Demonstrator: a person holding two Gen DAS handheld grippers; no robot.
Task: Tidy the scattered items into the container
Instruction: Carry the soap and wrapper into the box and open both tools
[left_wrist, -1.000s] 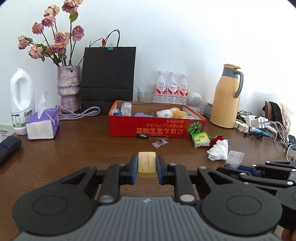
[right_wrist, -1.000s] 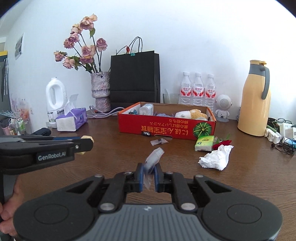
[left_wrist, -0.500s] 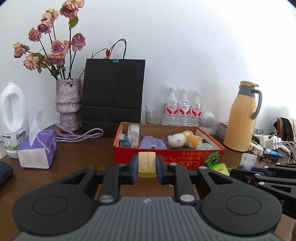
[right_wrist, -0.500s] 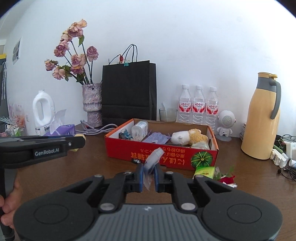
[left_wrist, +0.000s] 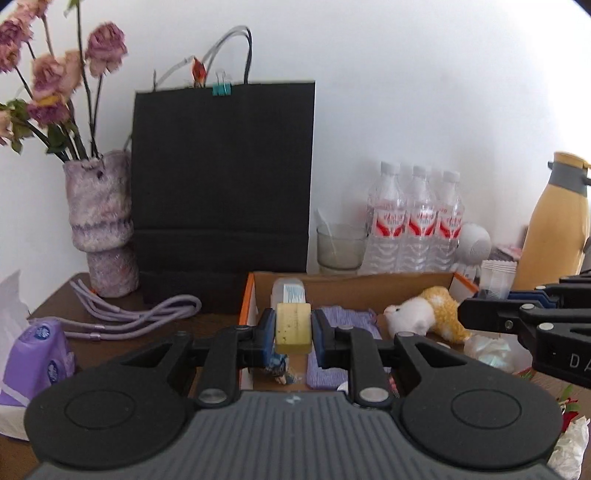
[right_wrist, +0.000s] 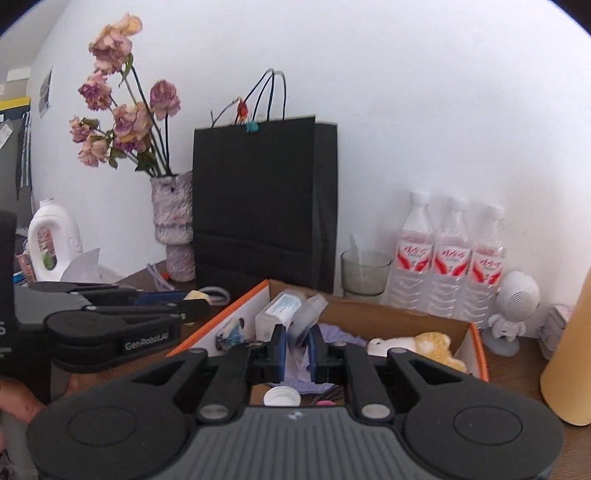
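Note:
My left gripper (left_wrist: 293, 330) is shut on a yellow block (left_wrist: 293, 326) and holds it above the left end of the open cardboard box (left_wrist: 354, 284). My right gripper (right_wrist: 298, 341) is shut on a small clear plastic bag (right_wrist: 304, 321) above the same box (right_wrist: 388, 314). The box holds a plush toy (left_wrist: 424, 314), a purple cloth (left_wrist: 343, 321), a white bottle (right_wrist: 279, 314) and other small items. The right gripper shows at the right of the left wrist view (left_wrist: 487, 299); the left gripper shows at the left of the right wrist view (right_wrist: 201, 301).
A black paper bag (left_wrist: 221, 192), a vase of dried roses (left_wrist: 99, 225), a glass (left_wrist: 340, 247) and three water bottles (left_wrist: 417, 221) stand behind the box. A purple tissue pack (left_wrist: 33, 354) is left. A yellow thermos (left_wrist: 554, 225) and crumpled tissue (left_wrist: 570, 450) are right.
Both grippers moved forward with their items and now hang over the box; the box looks much closer.

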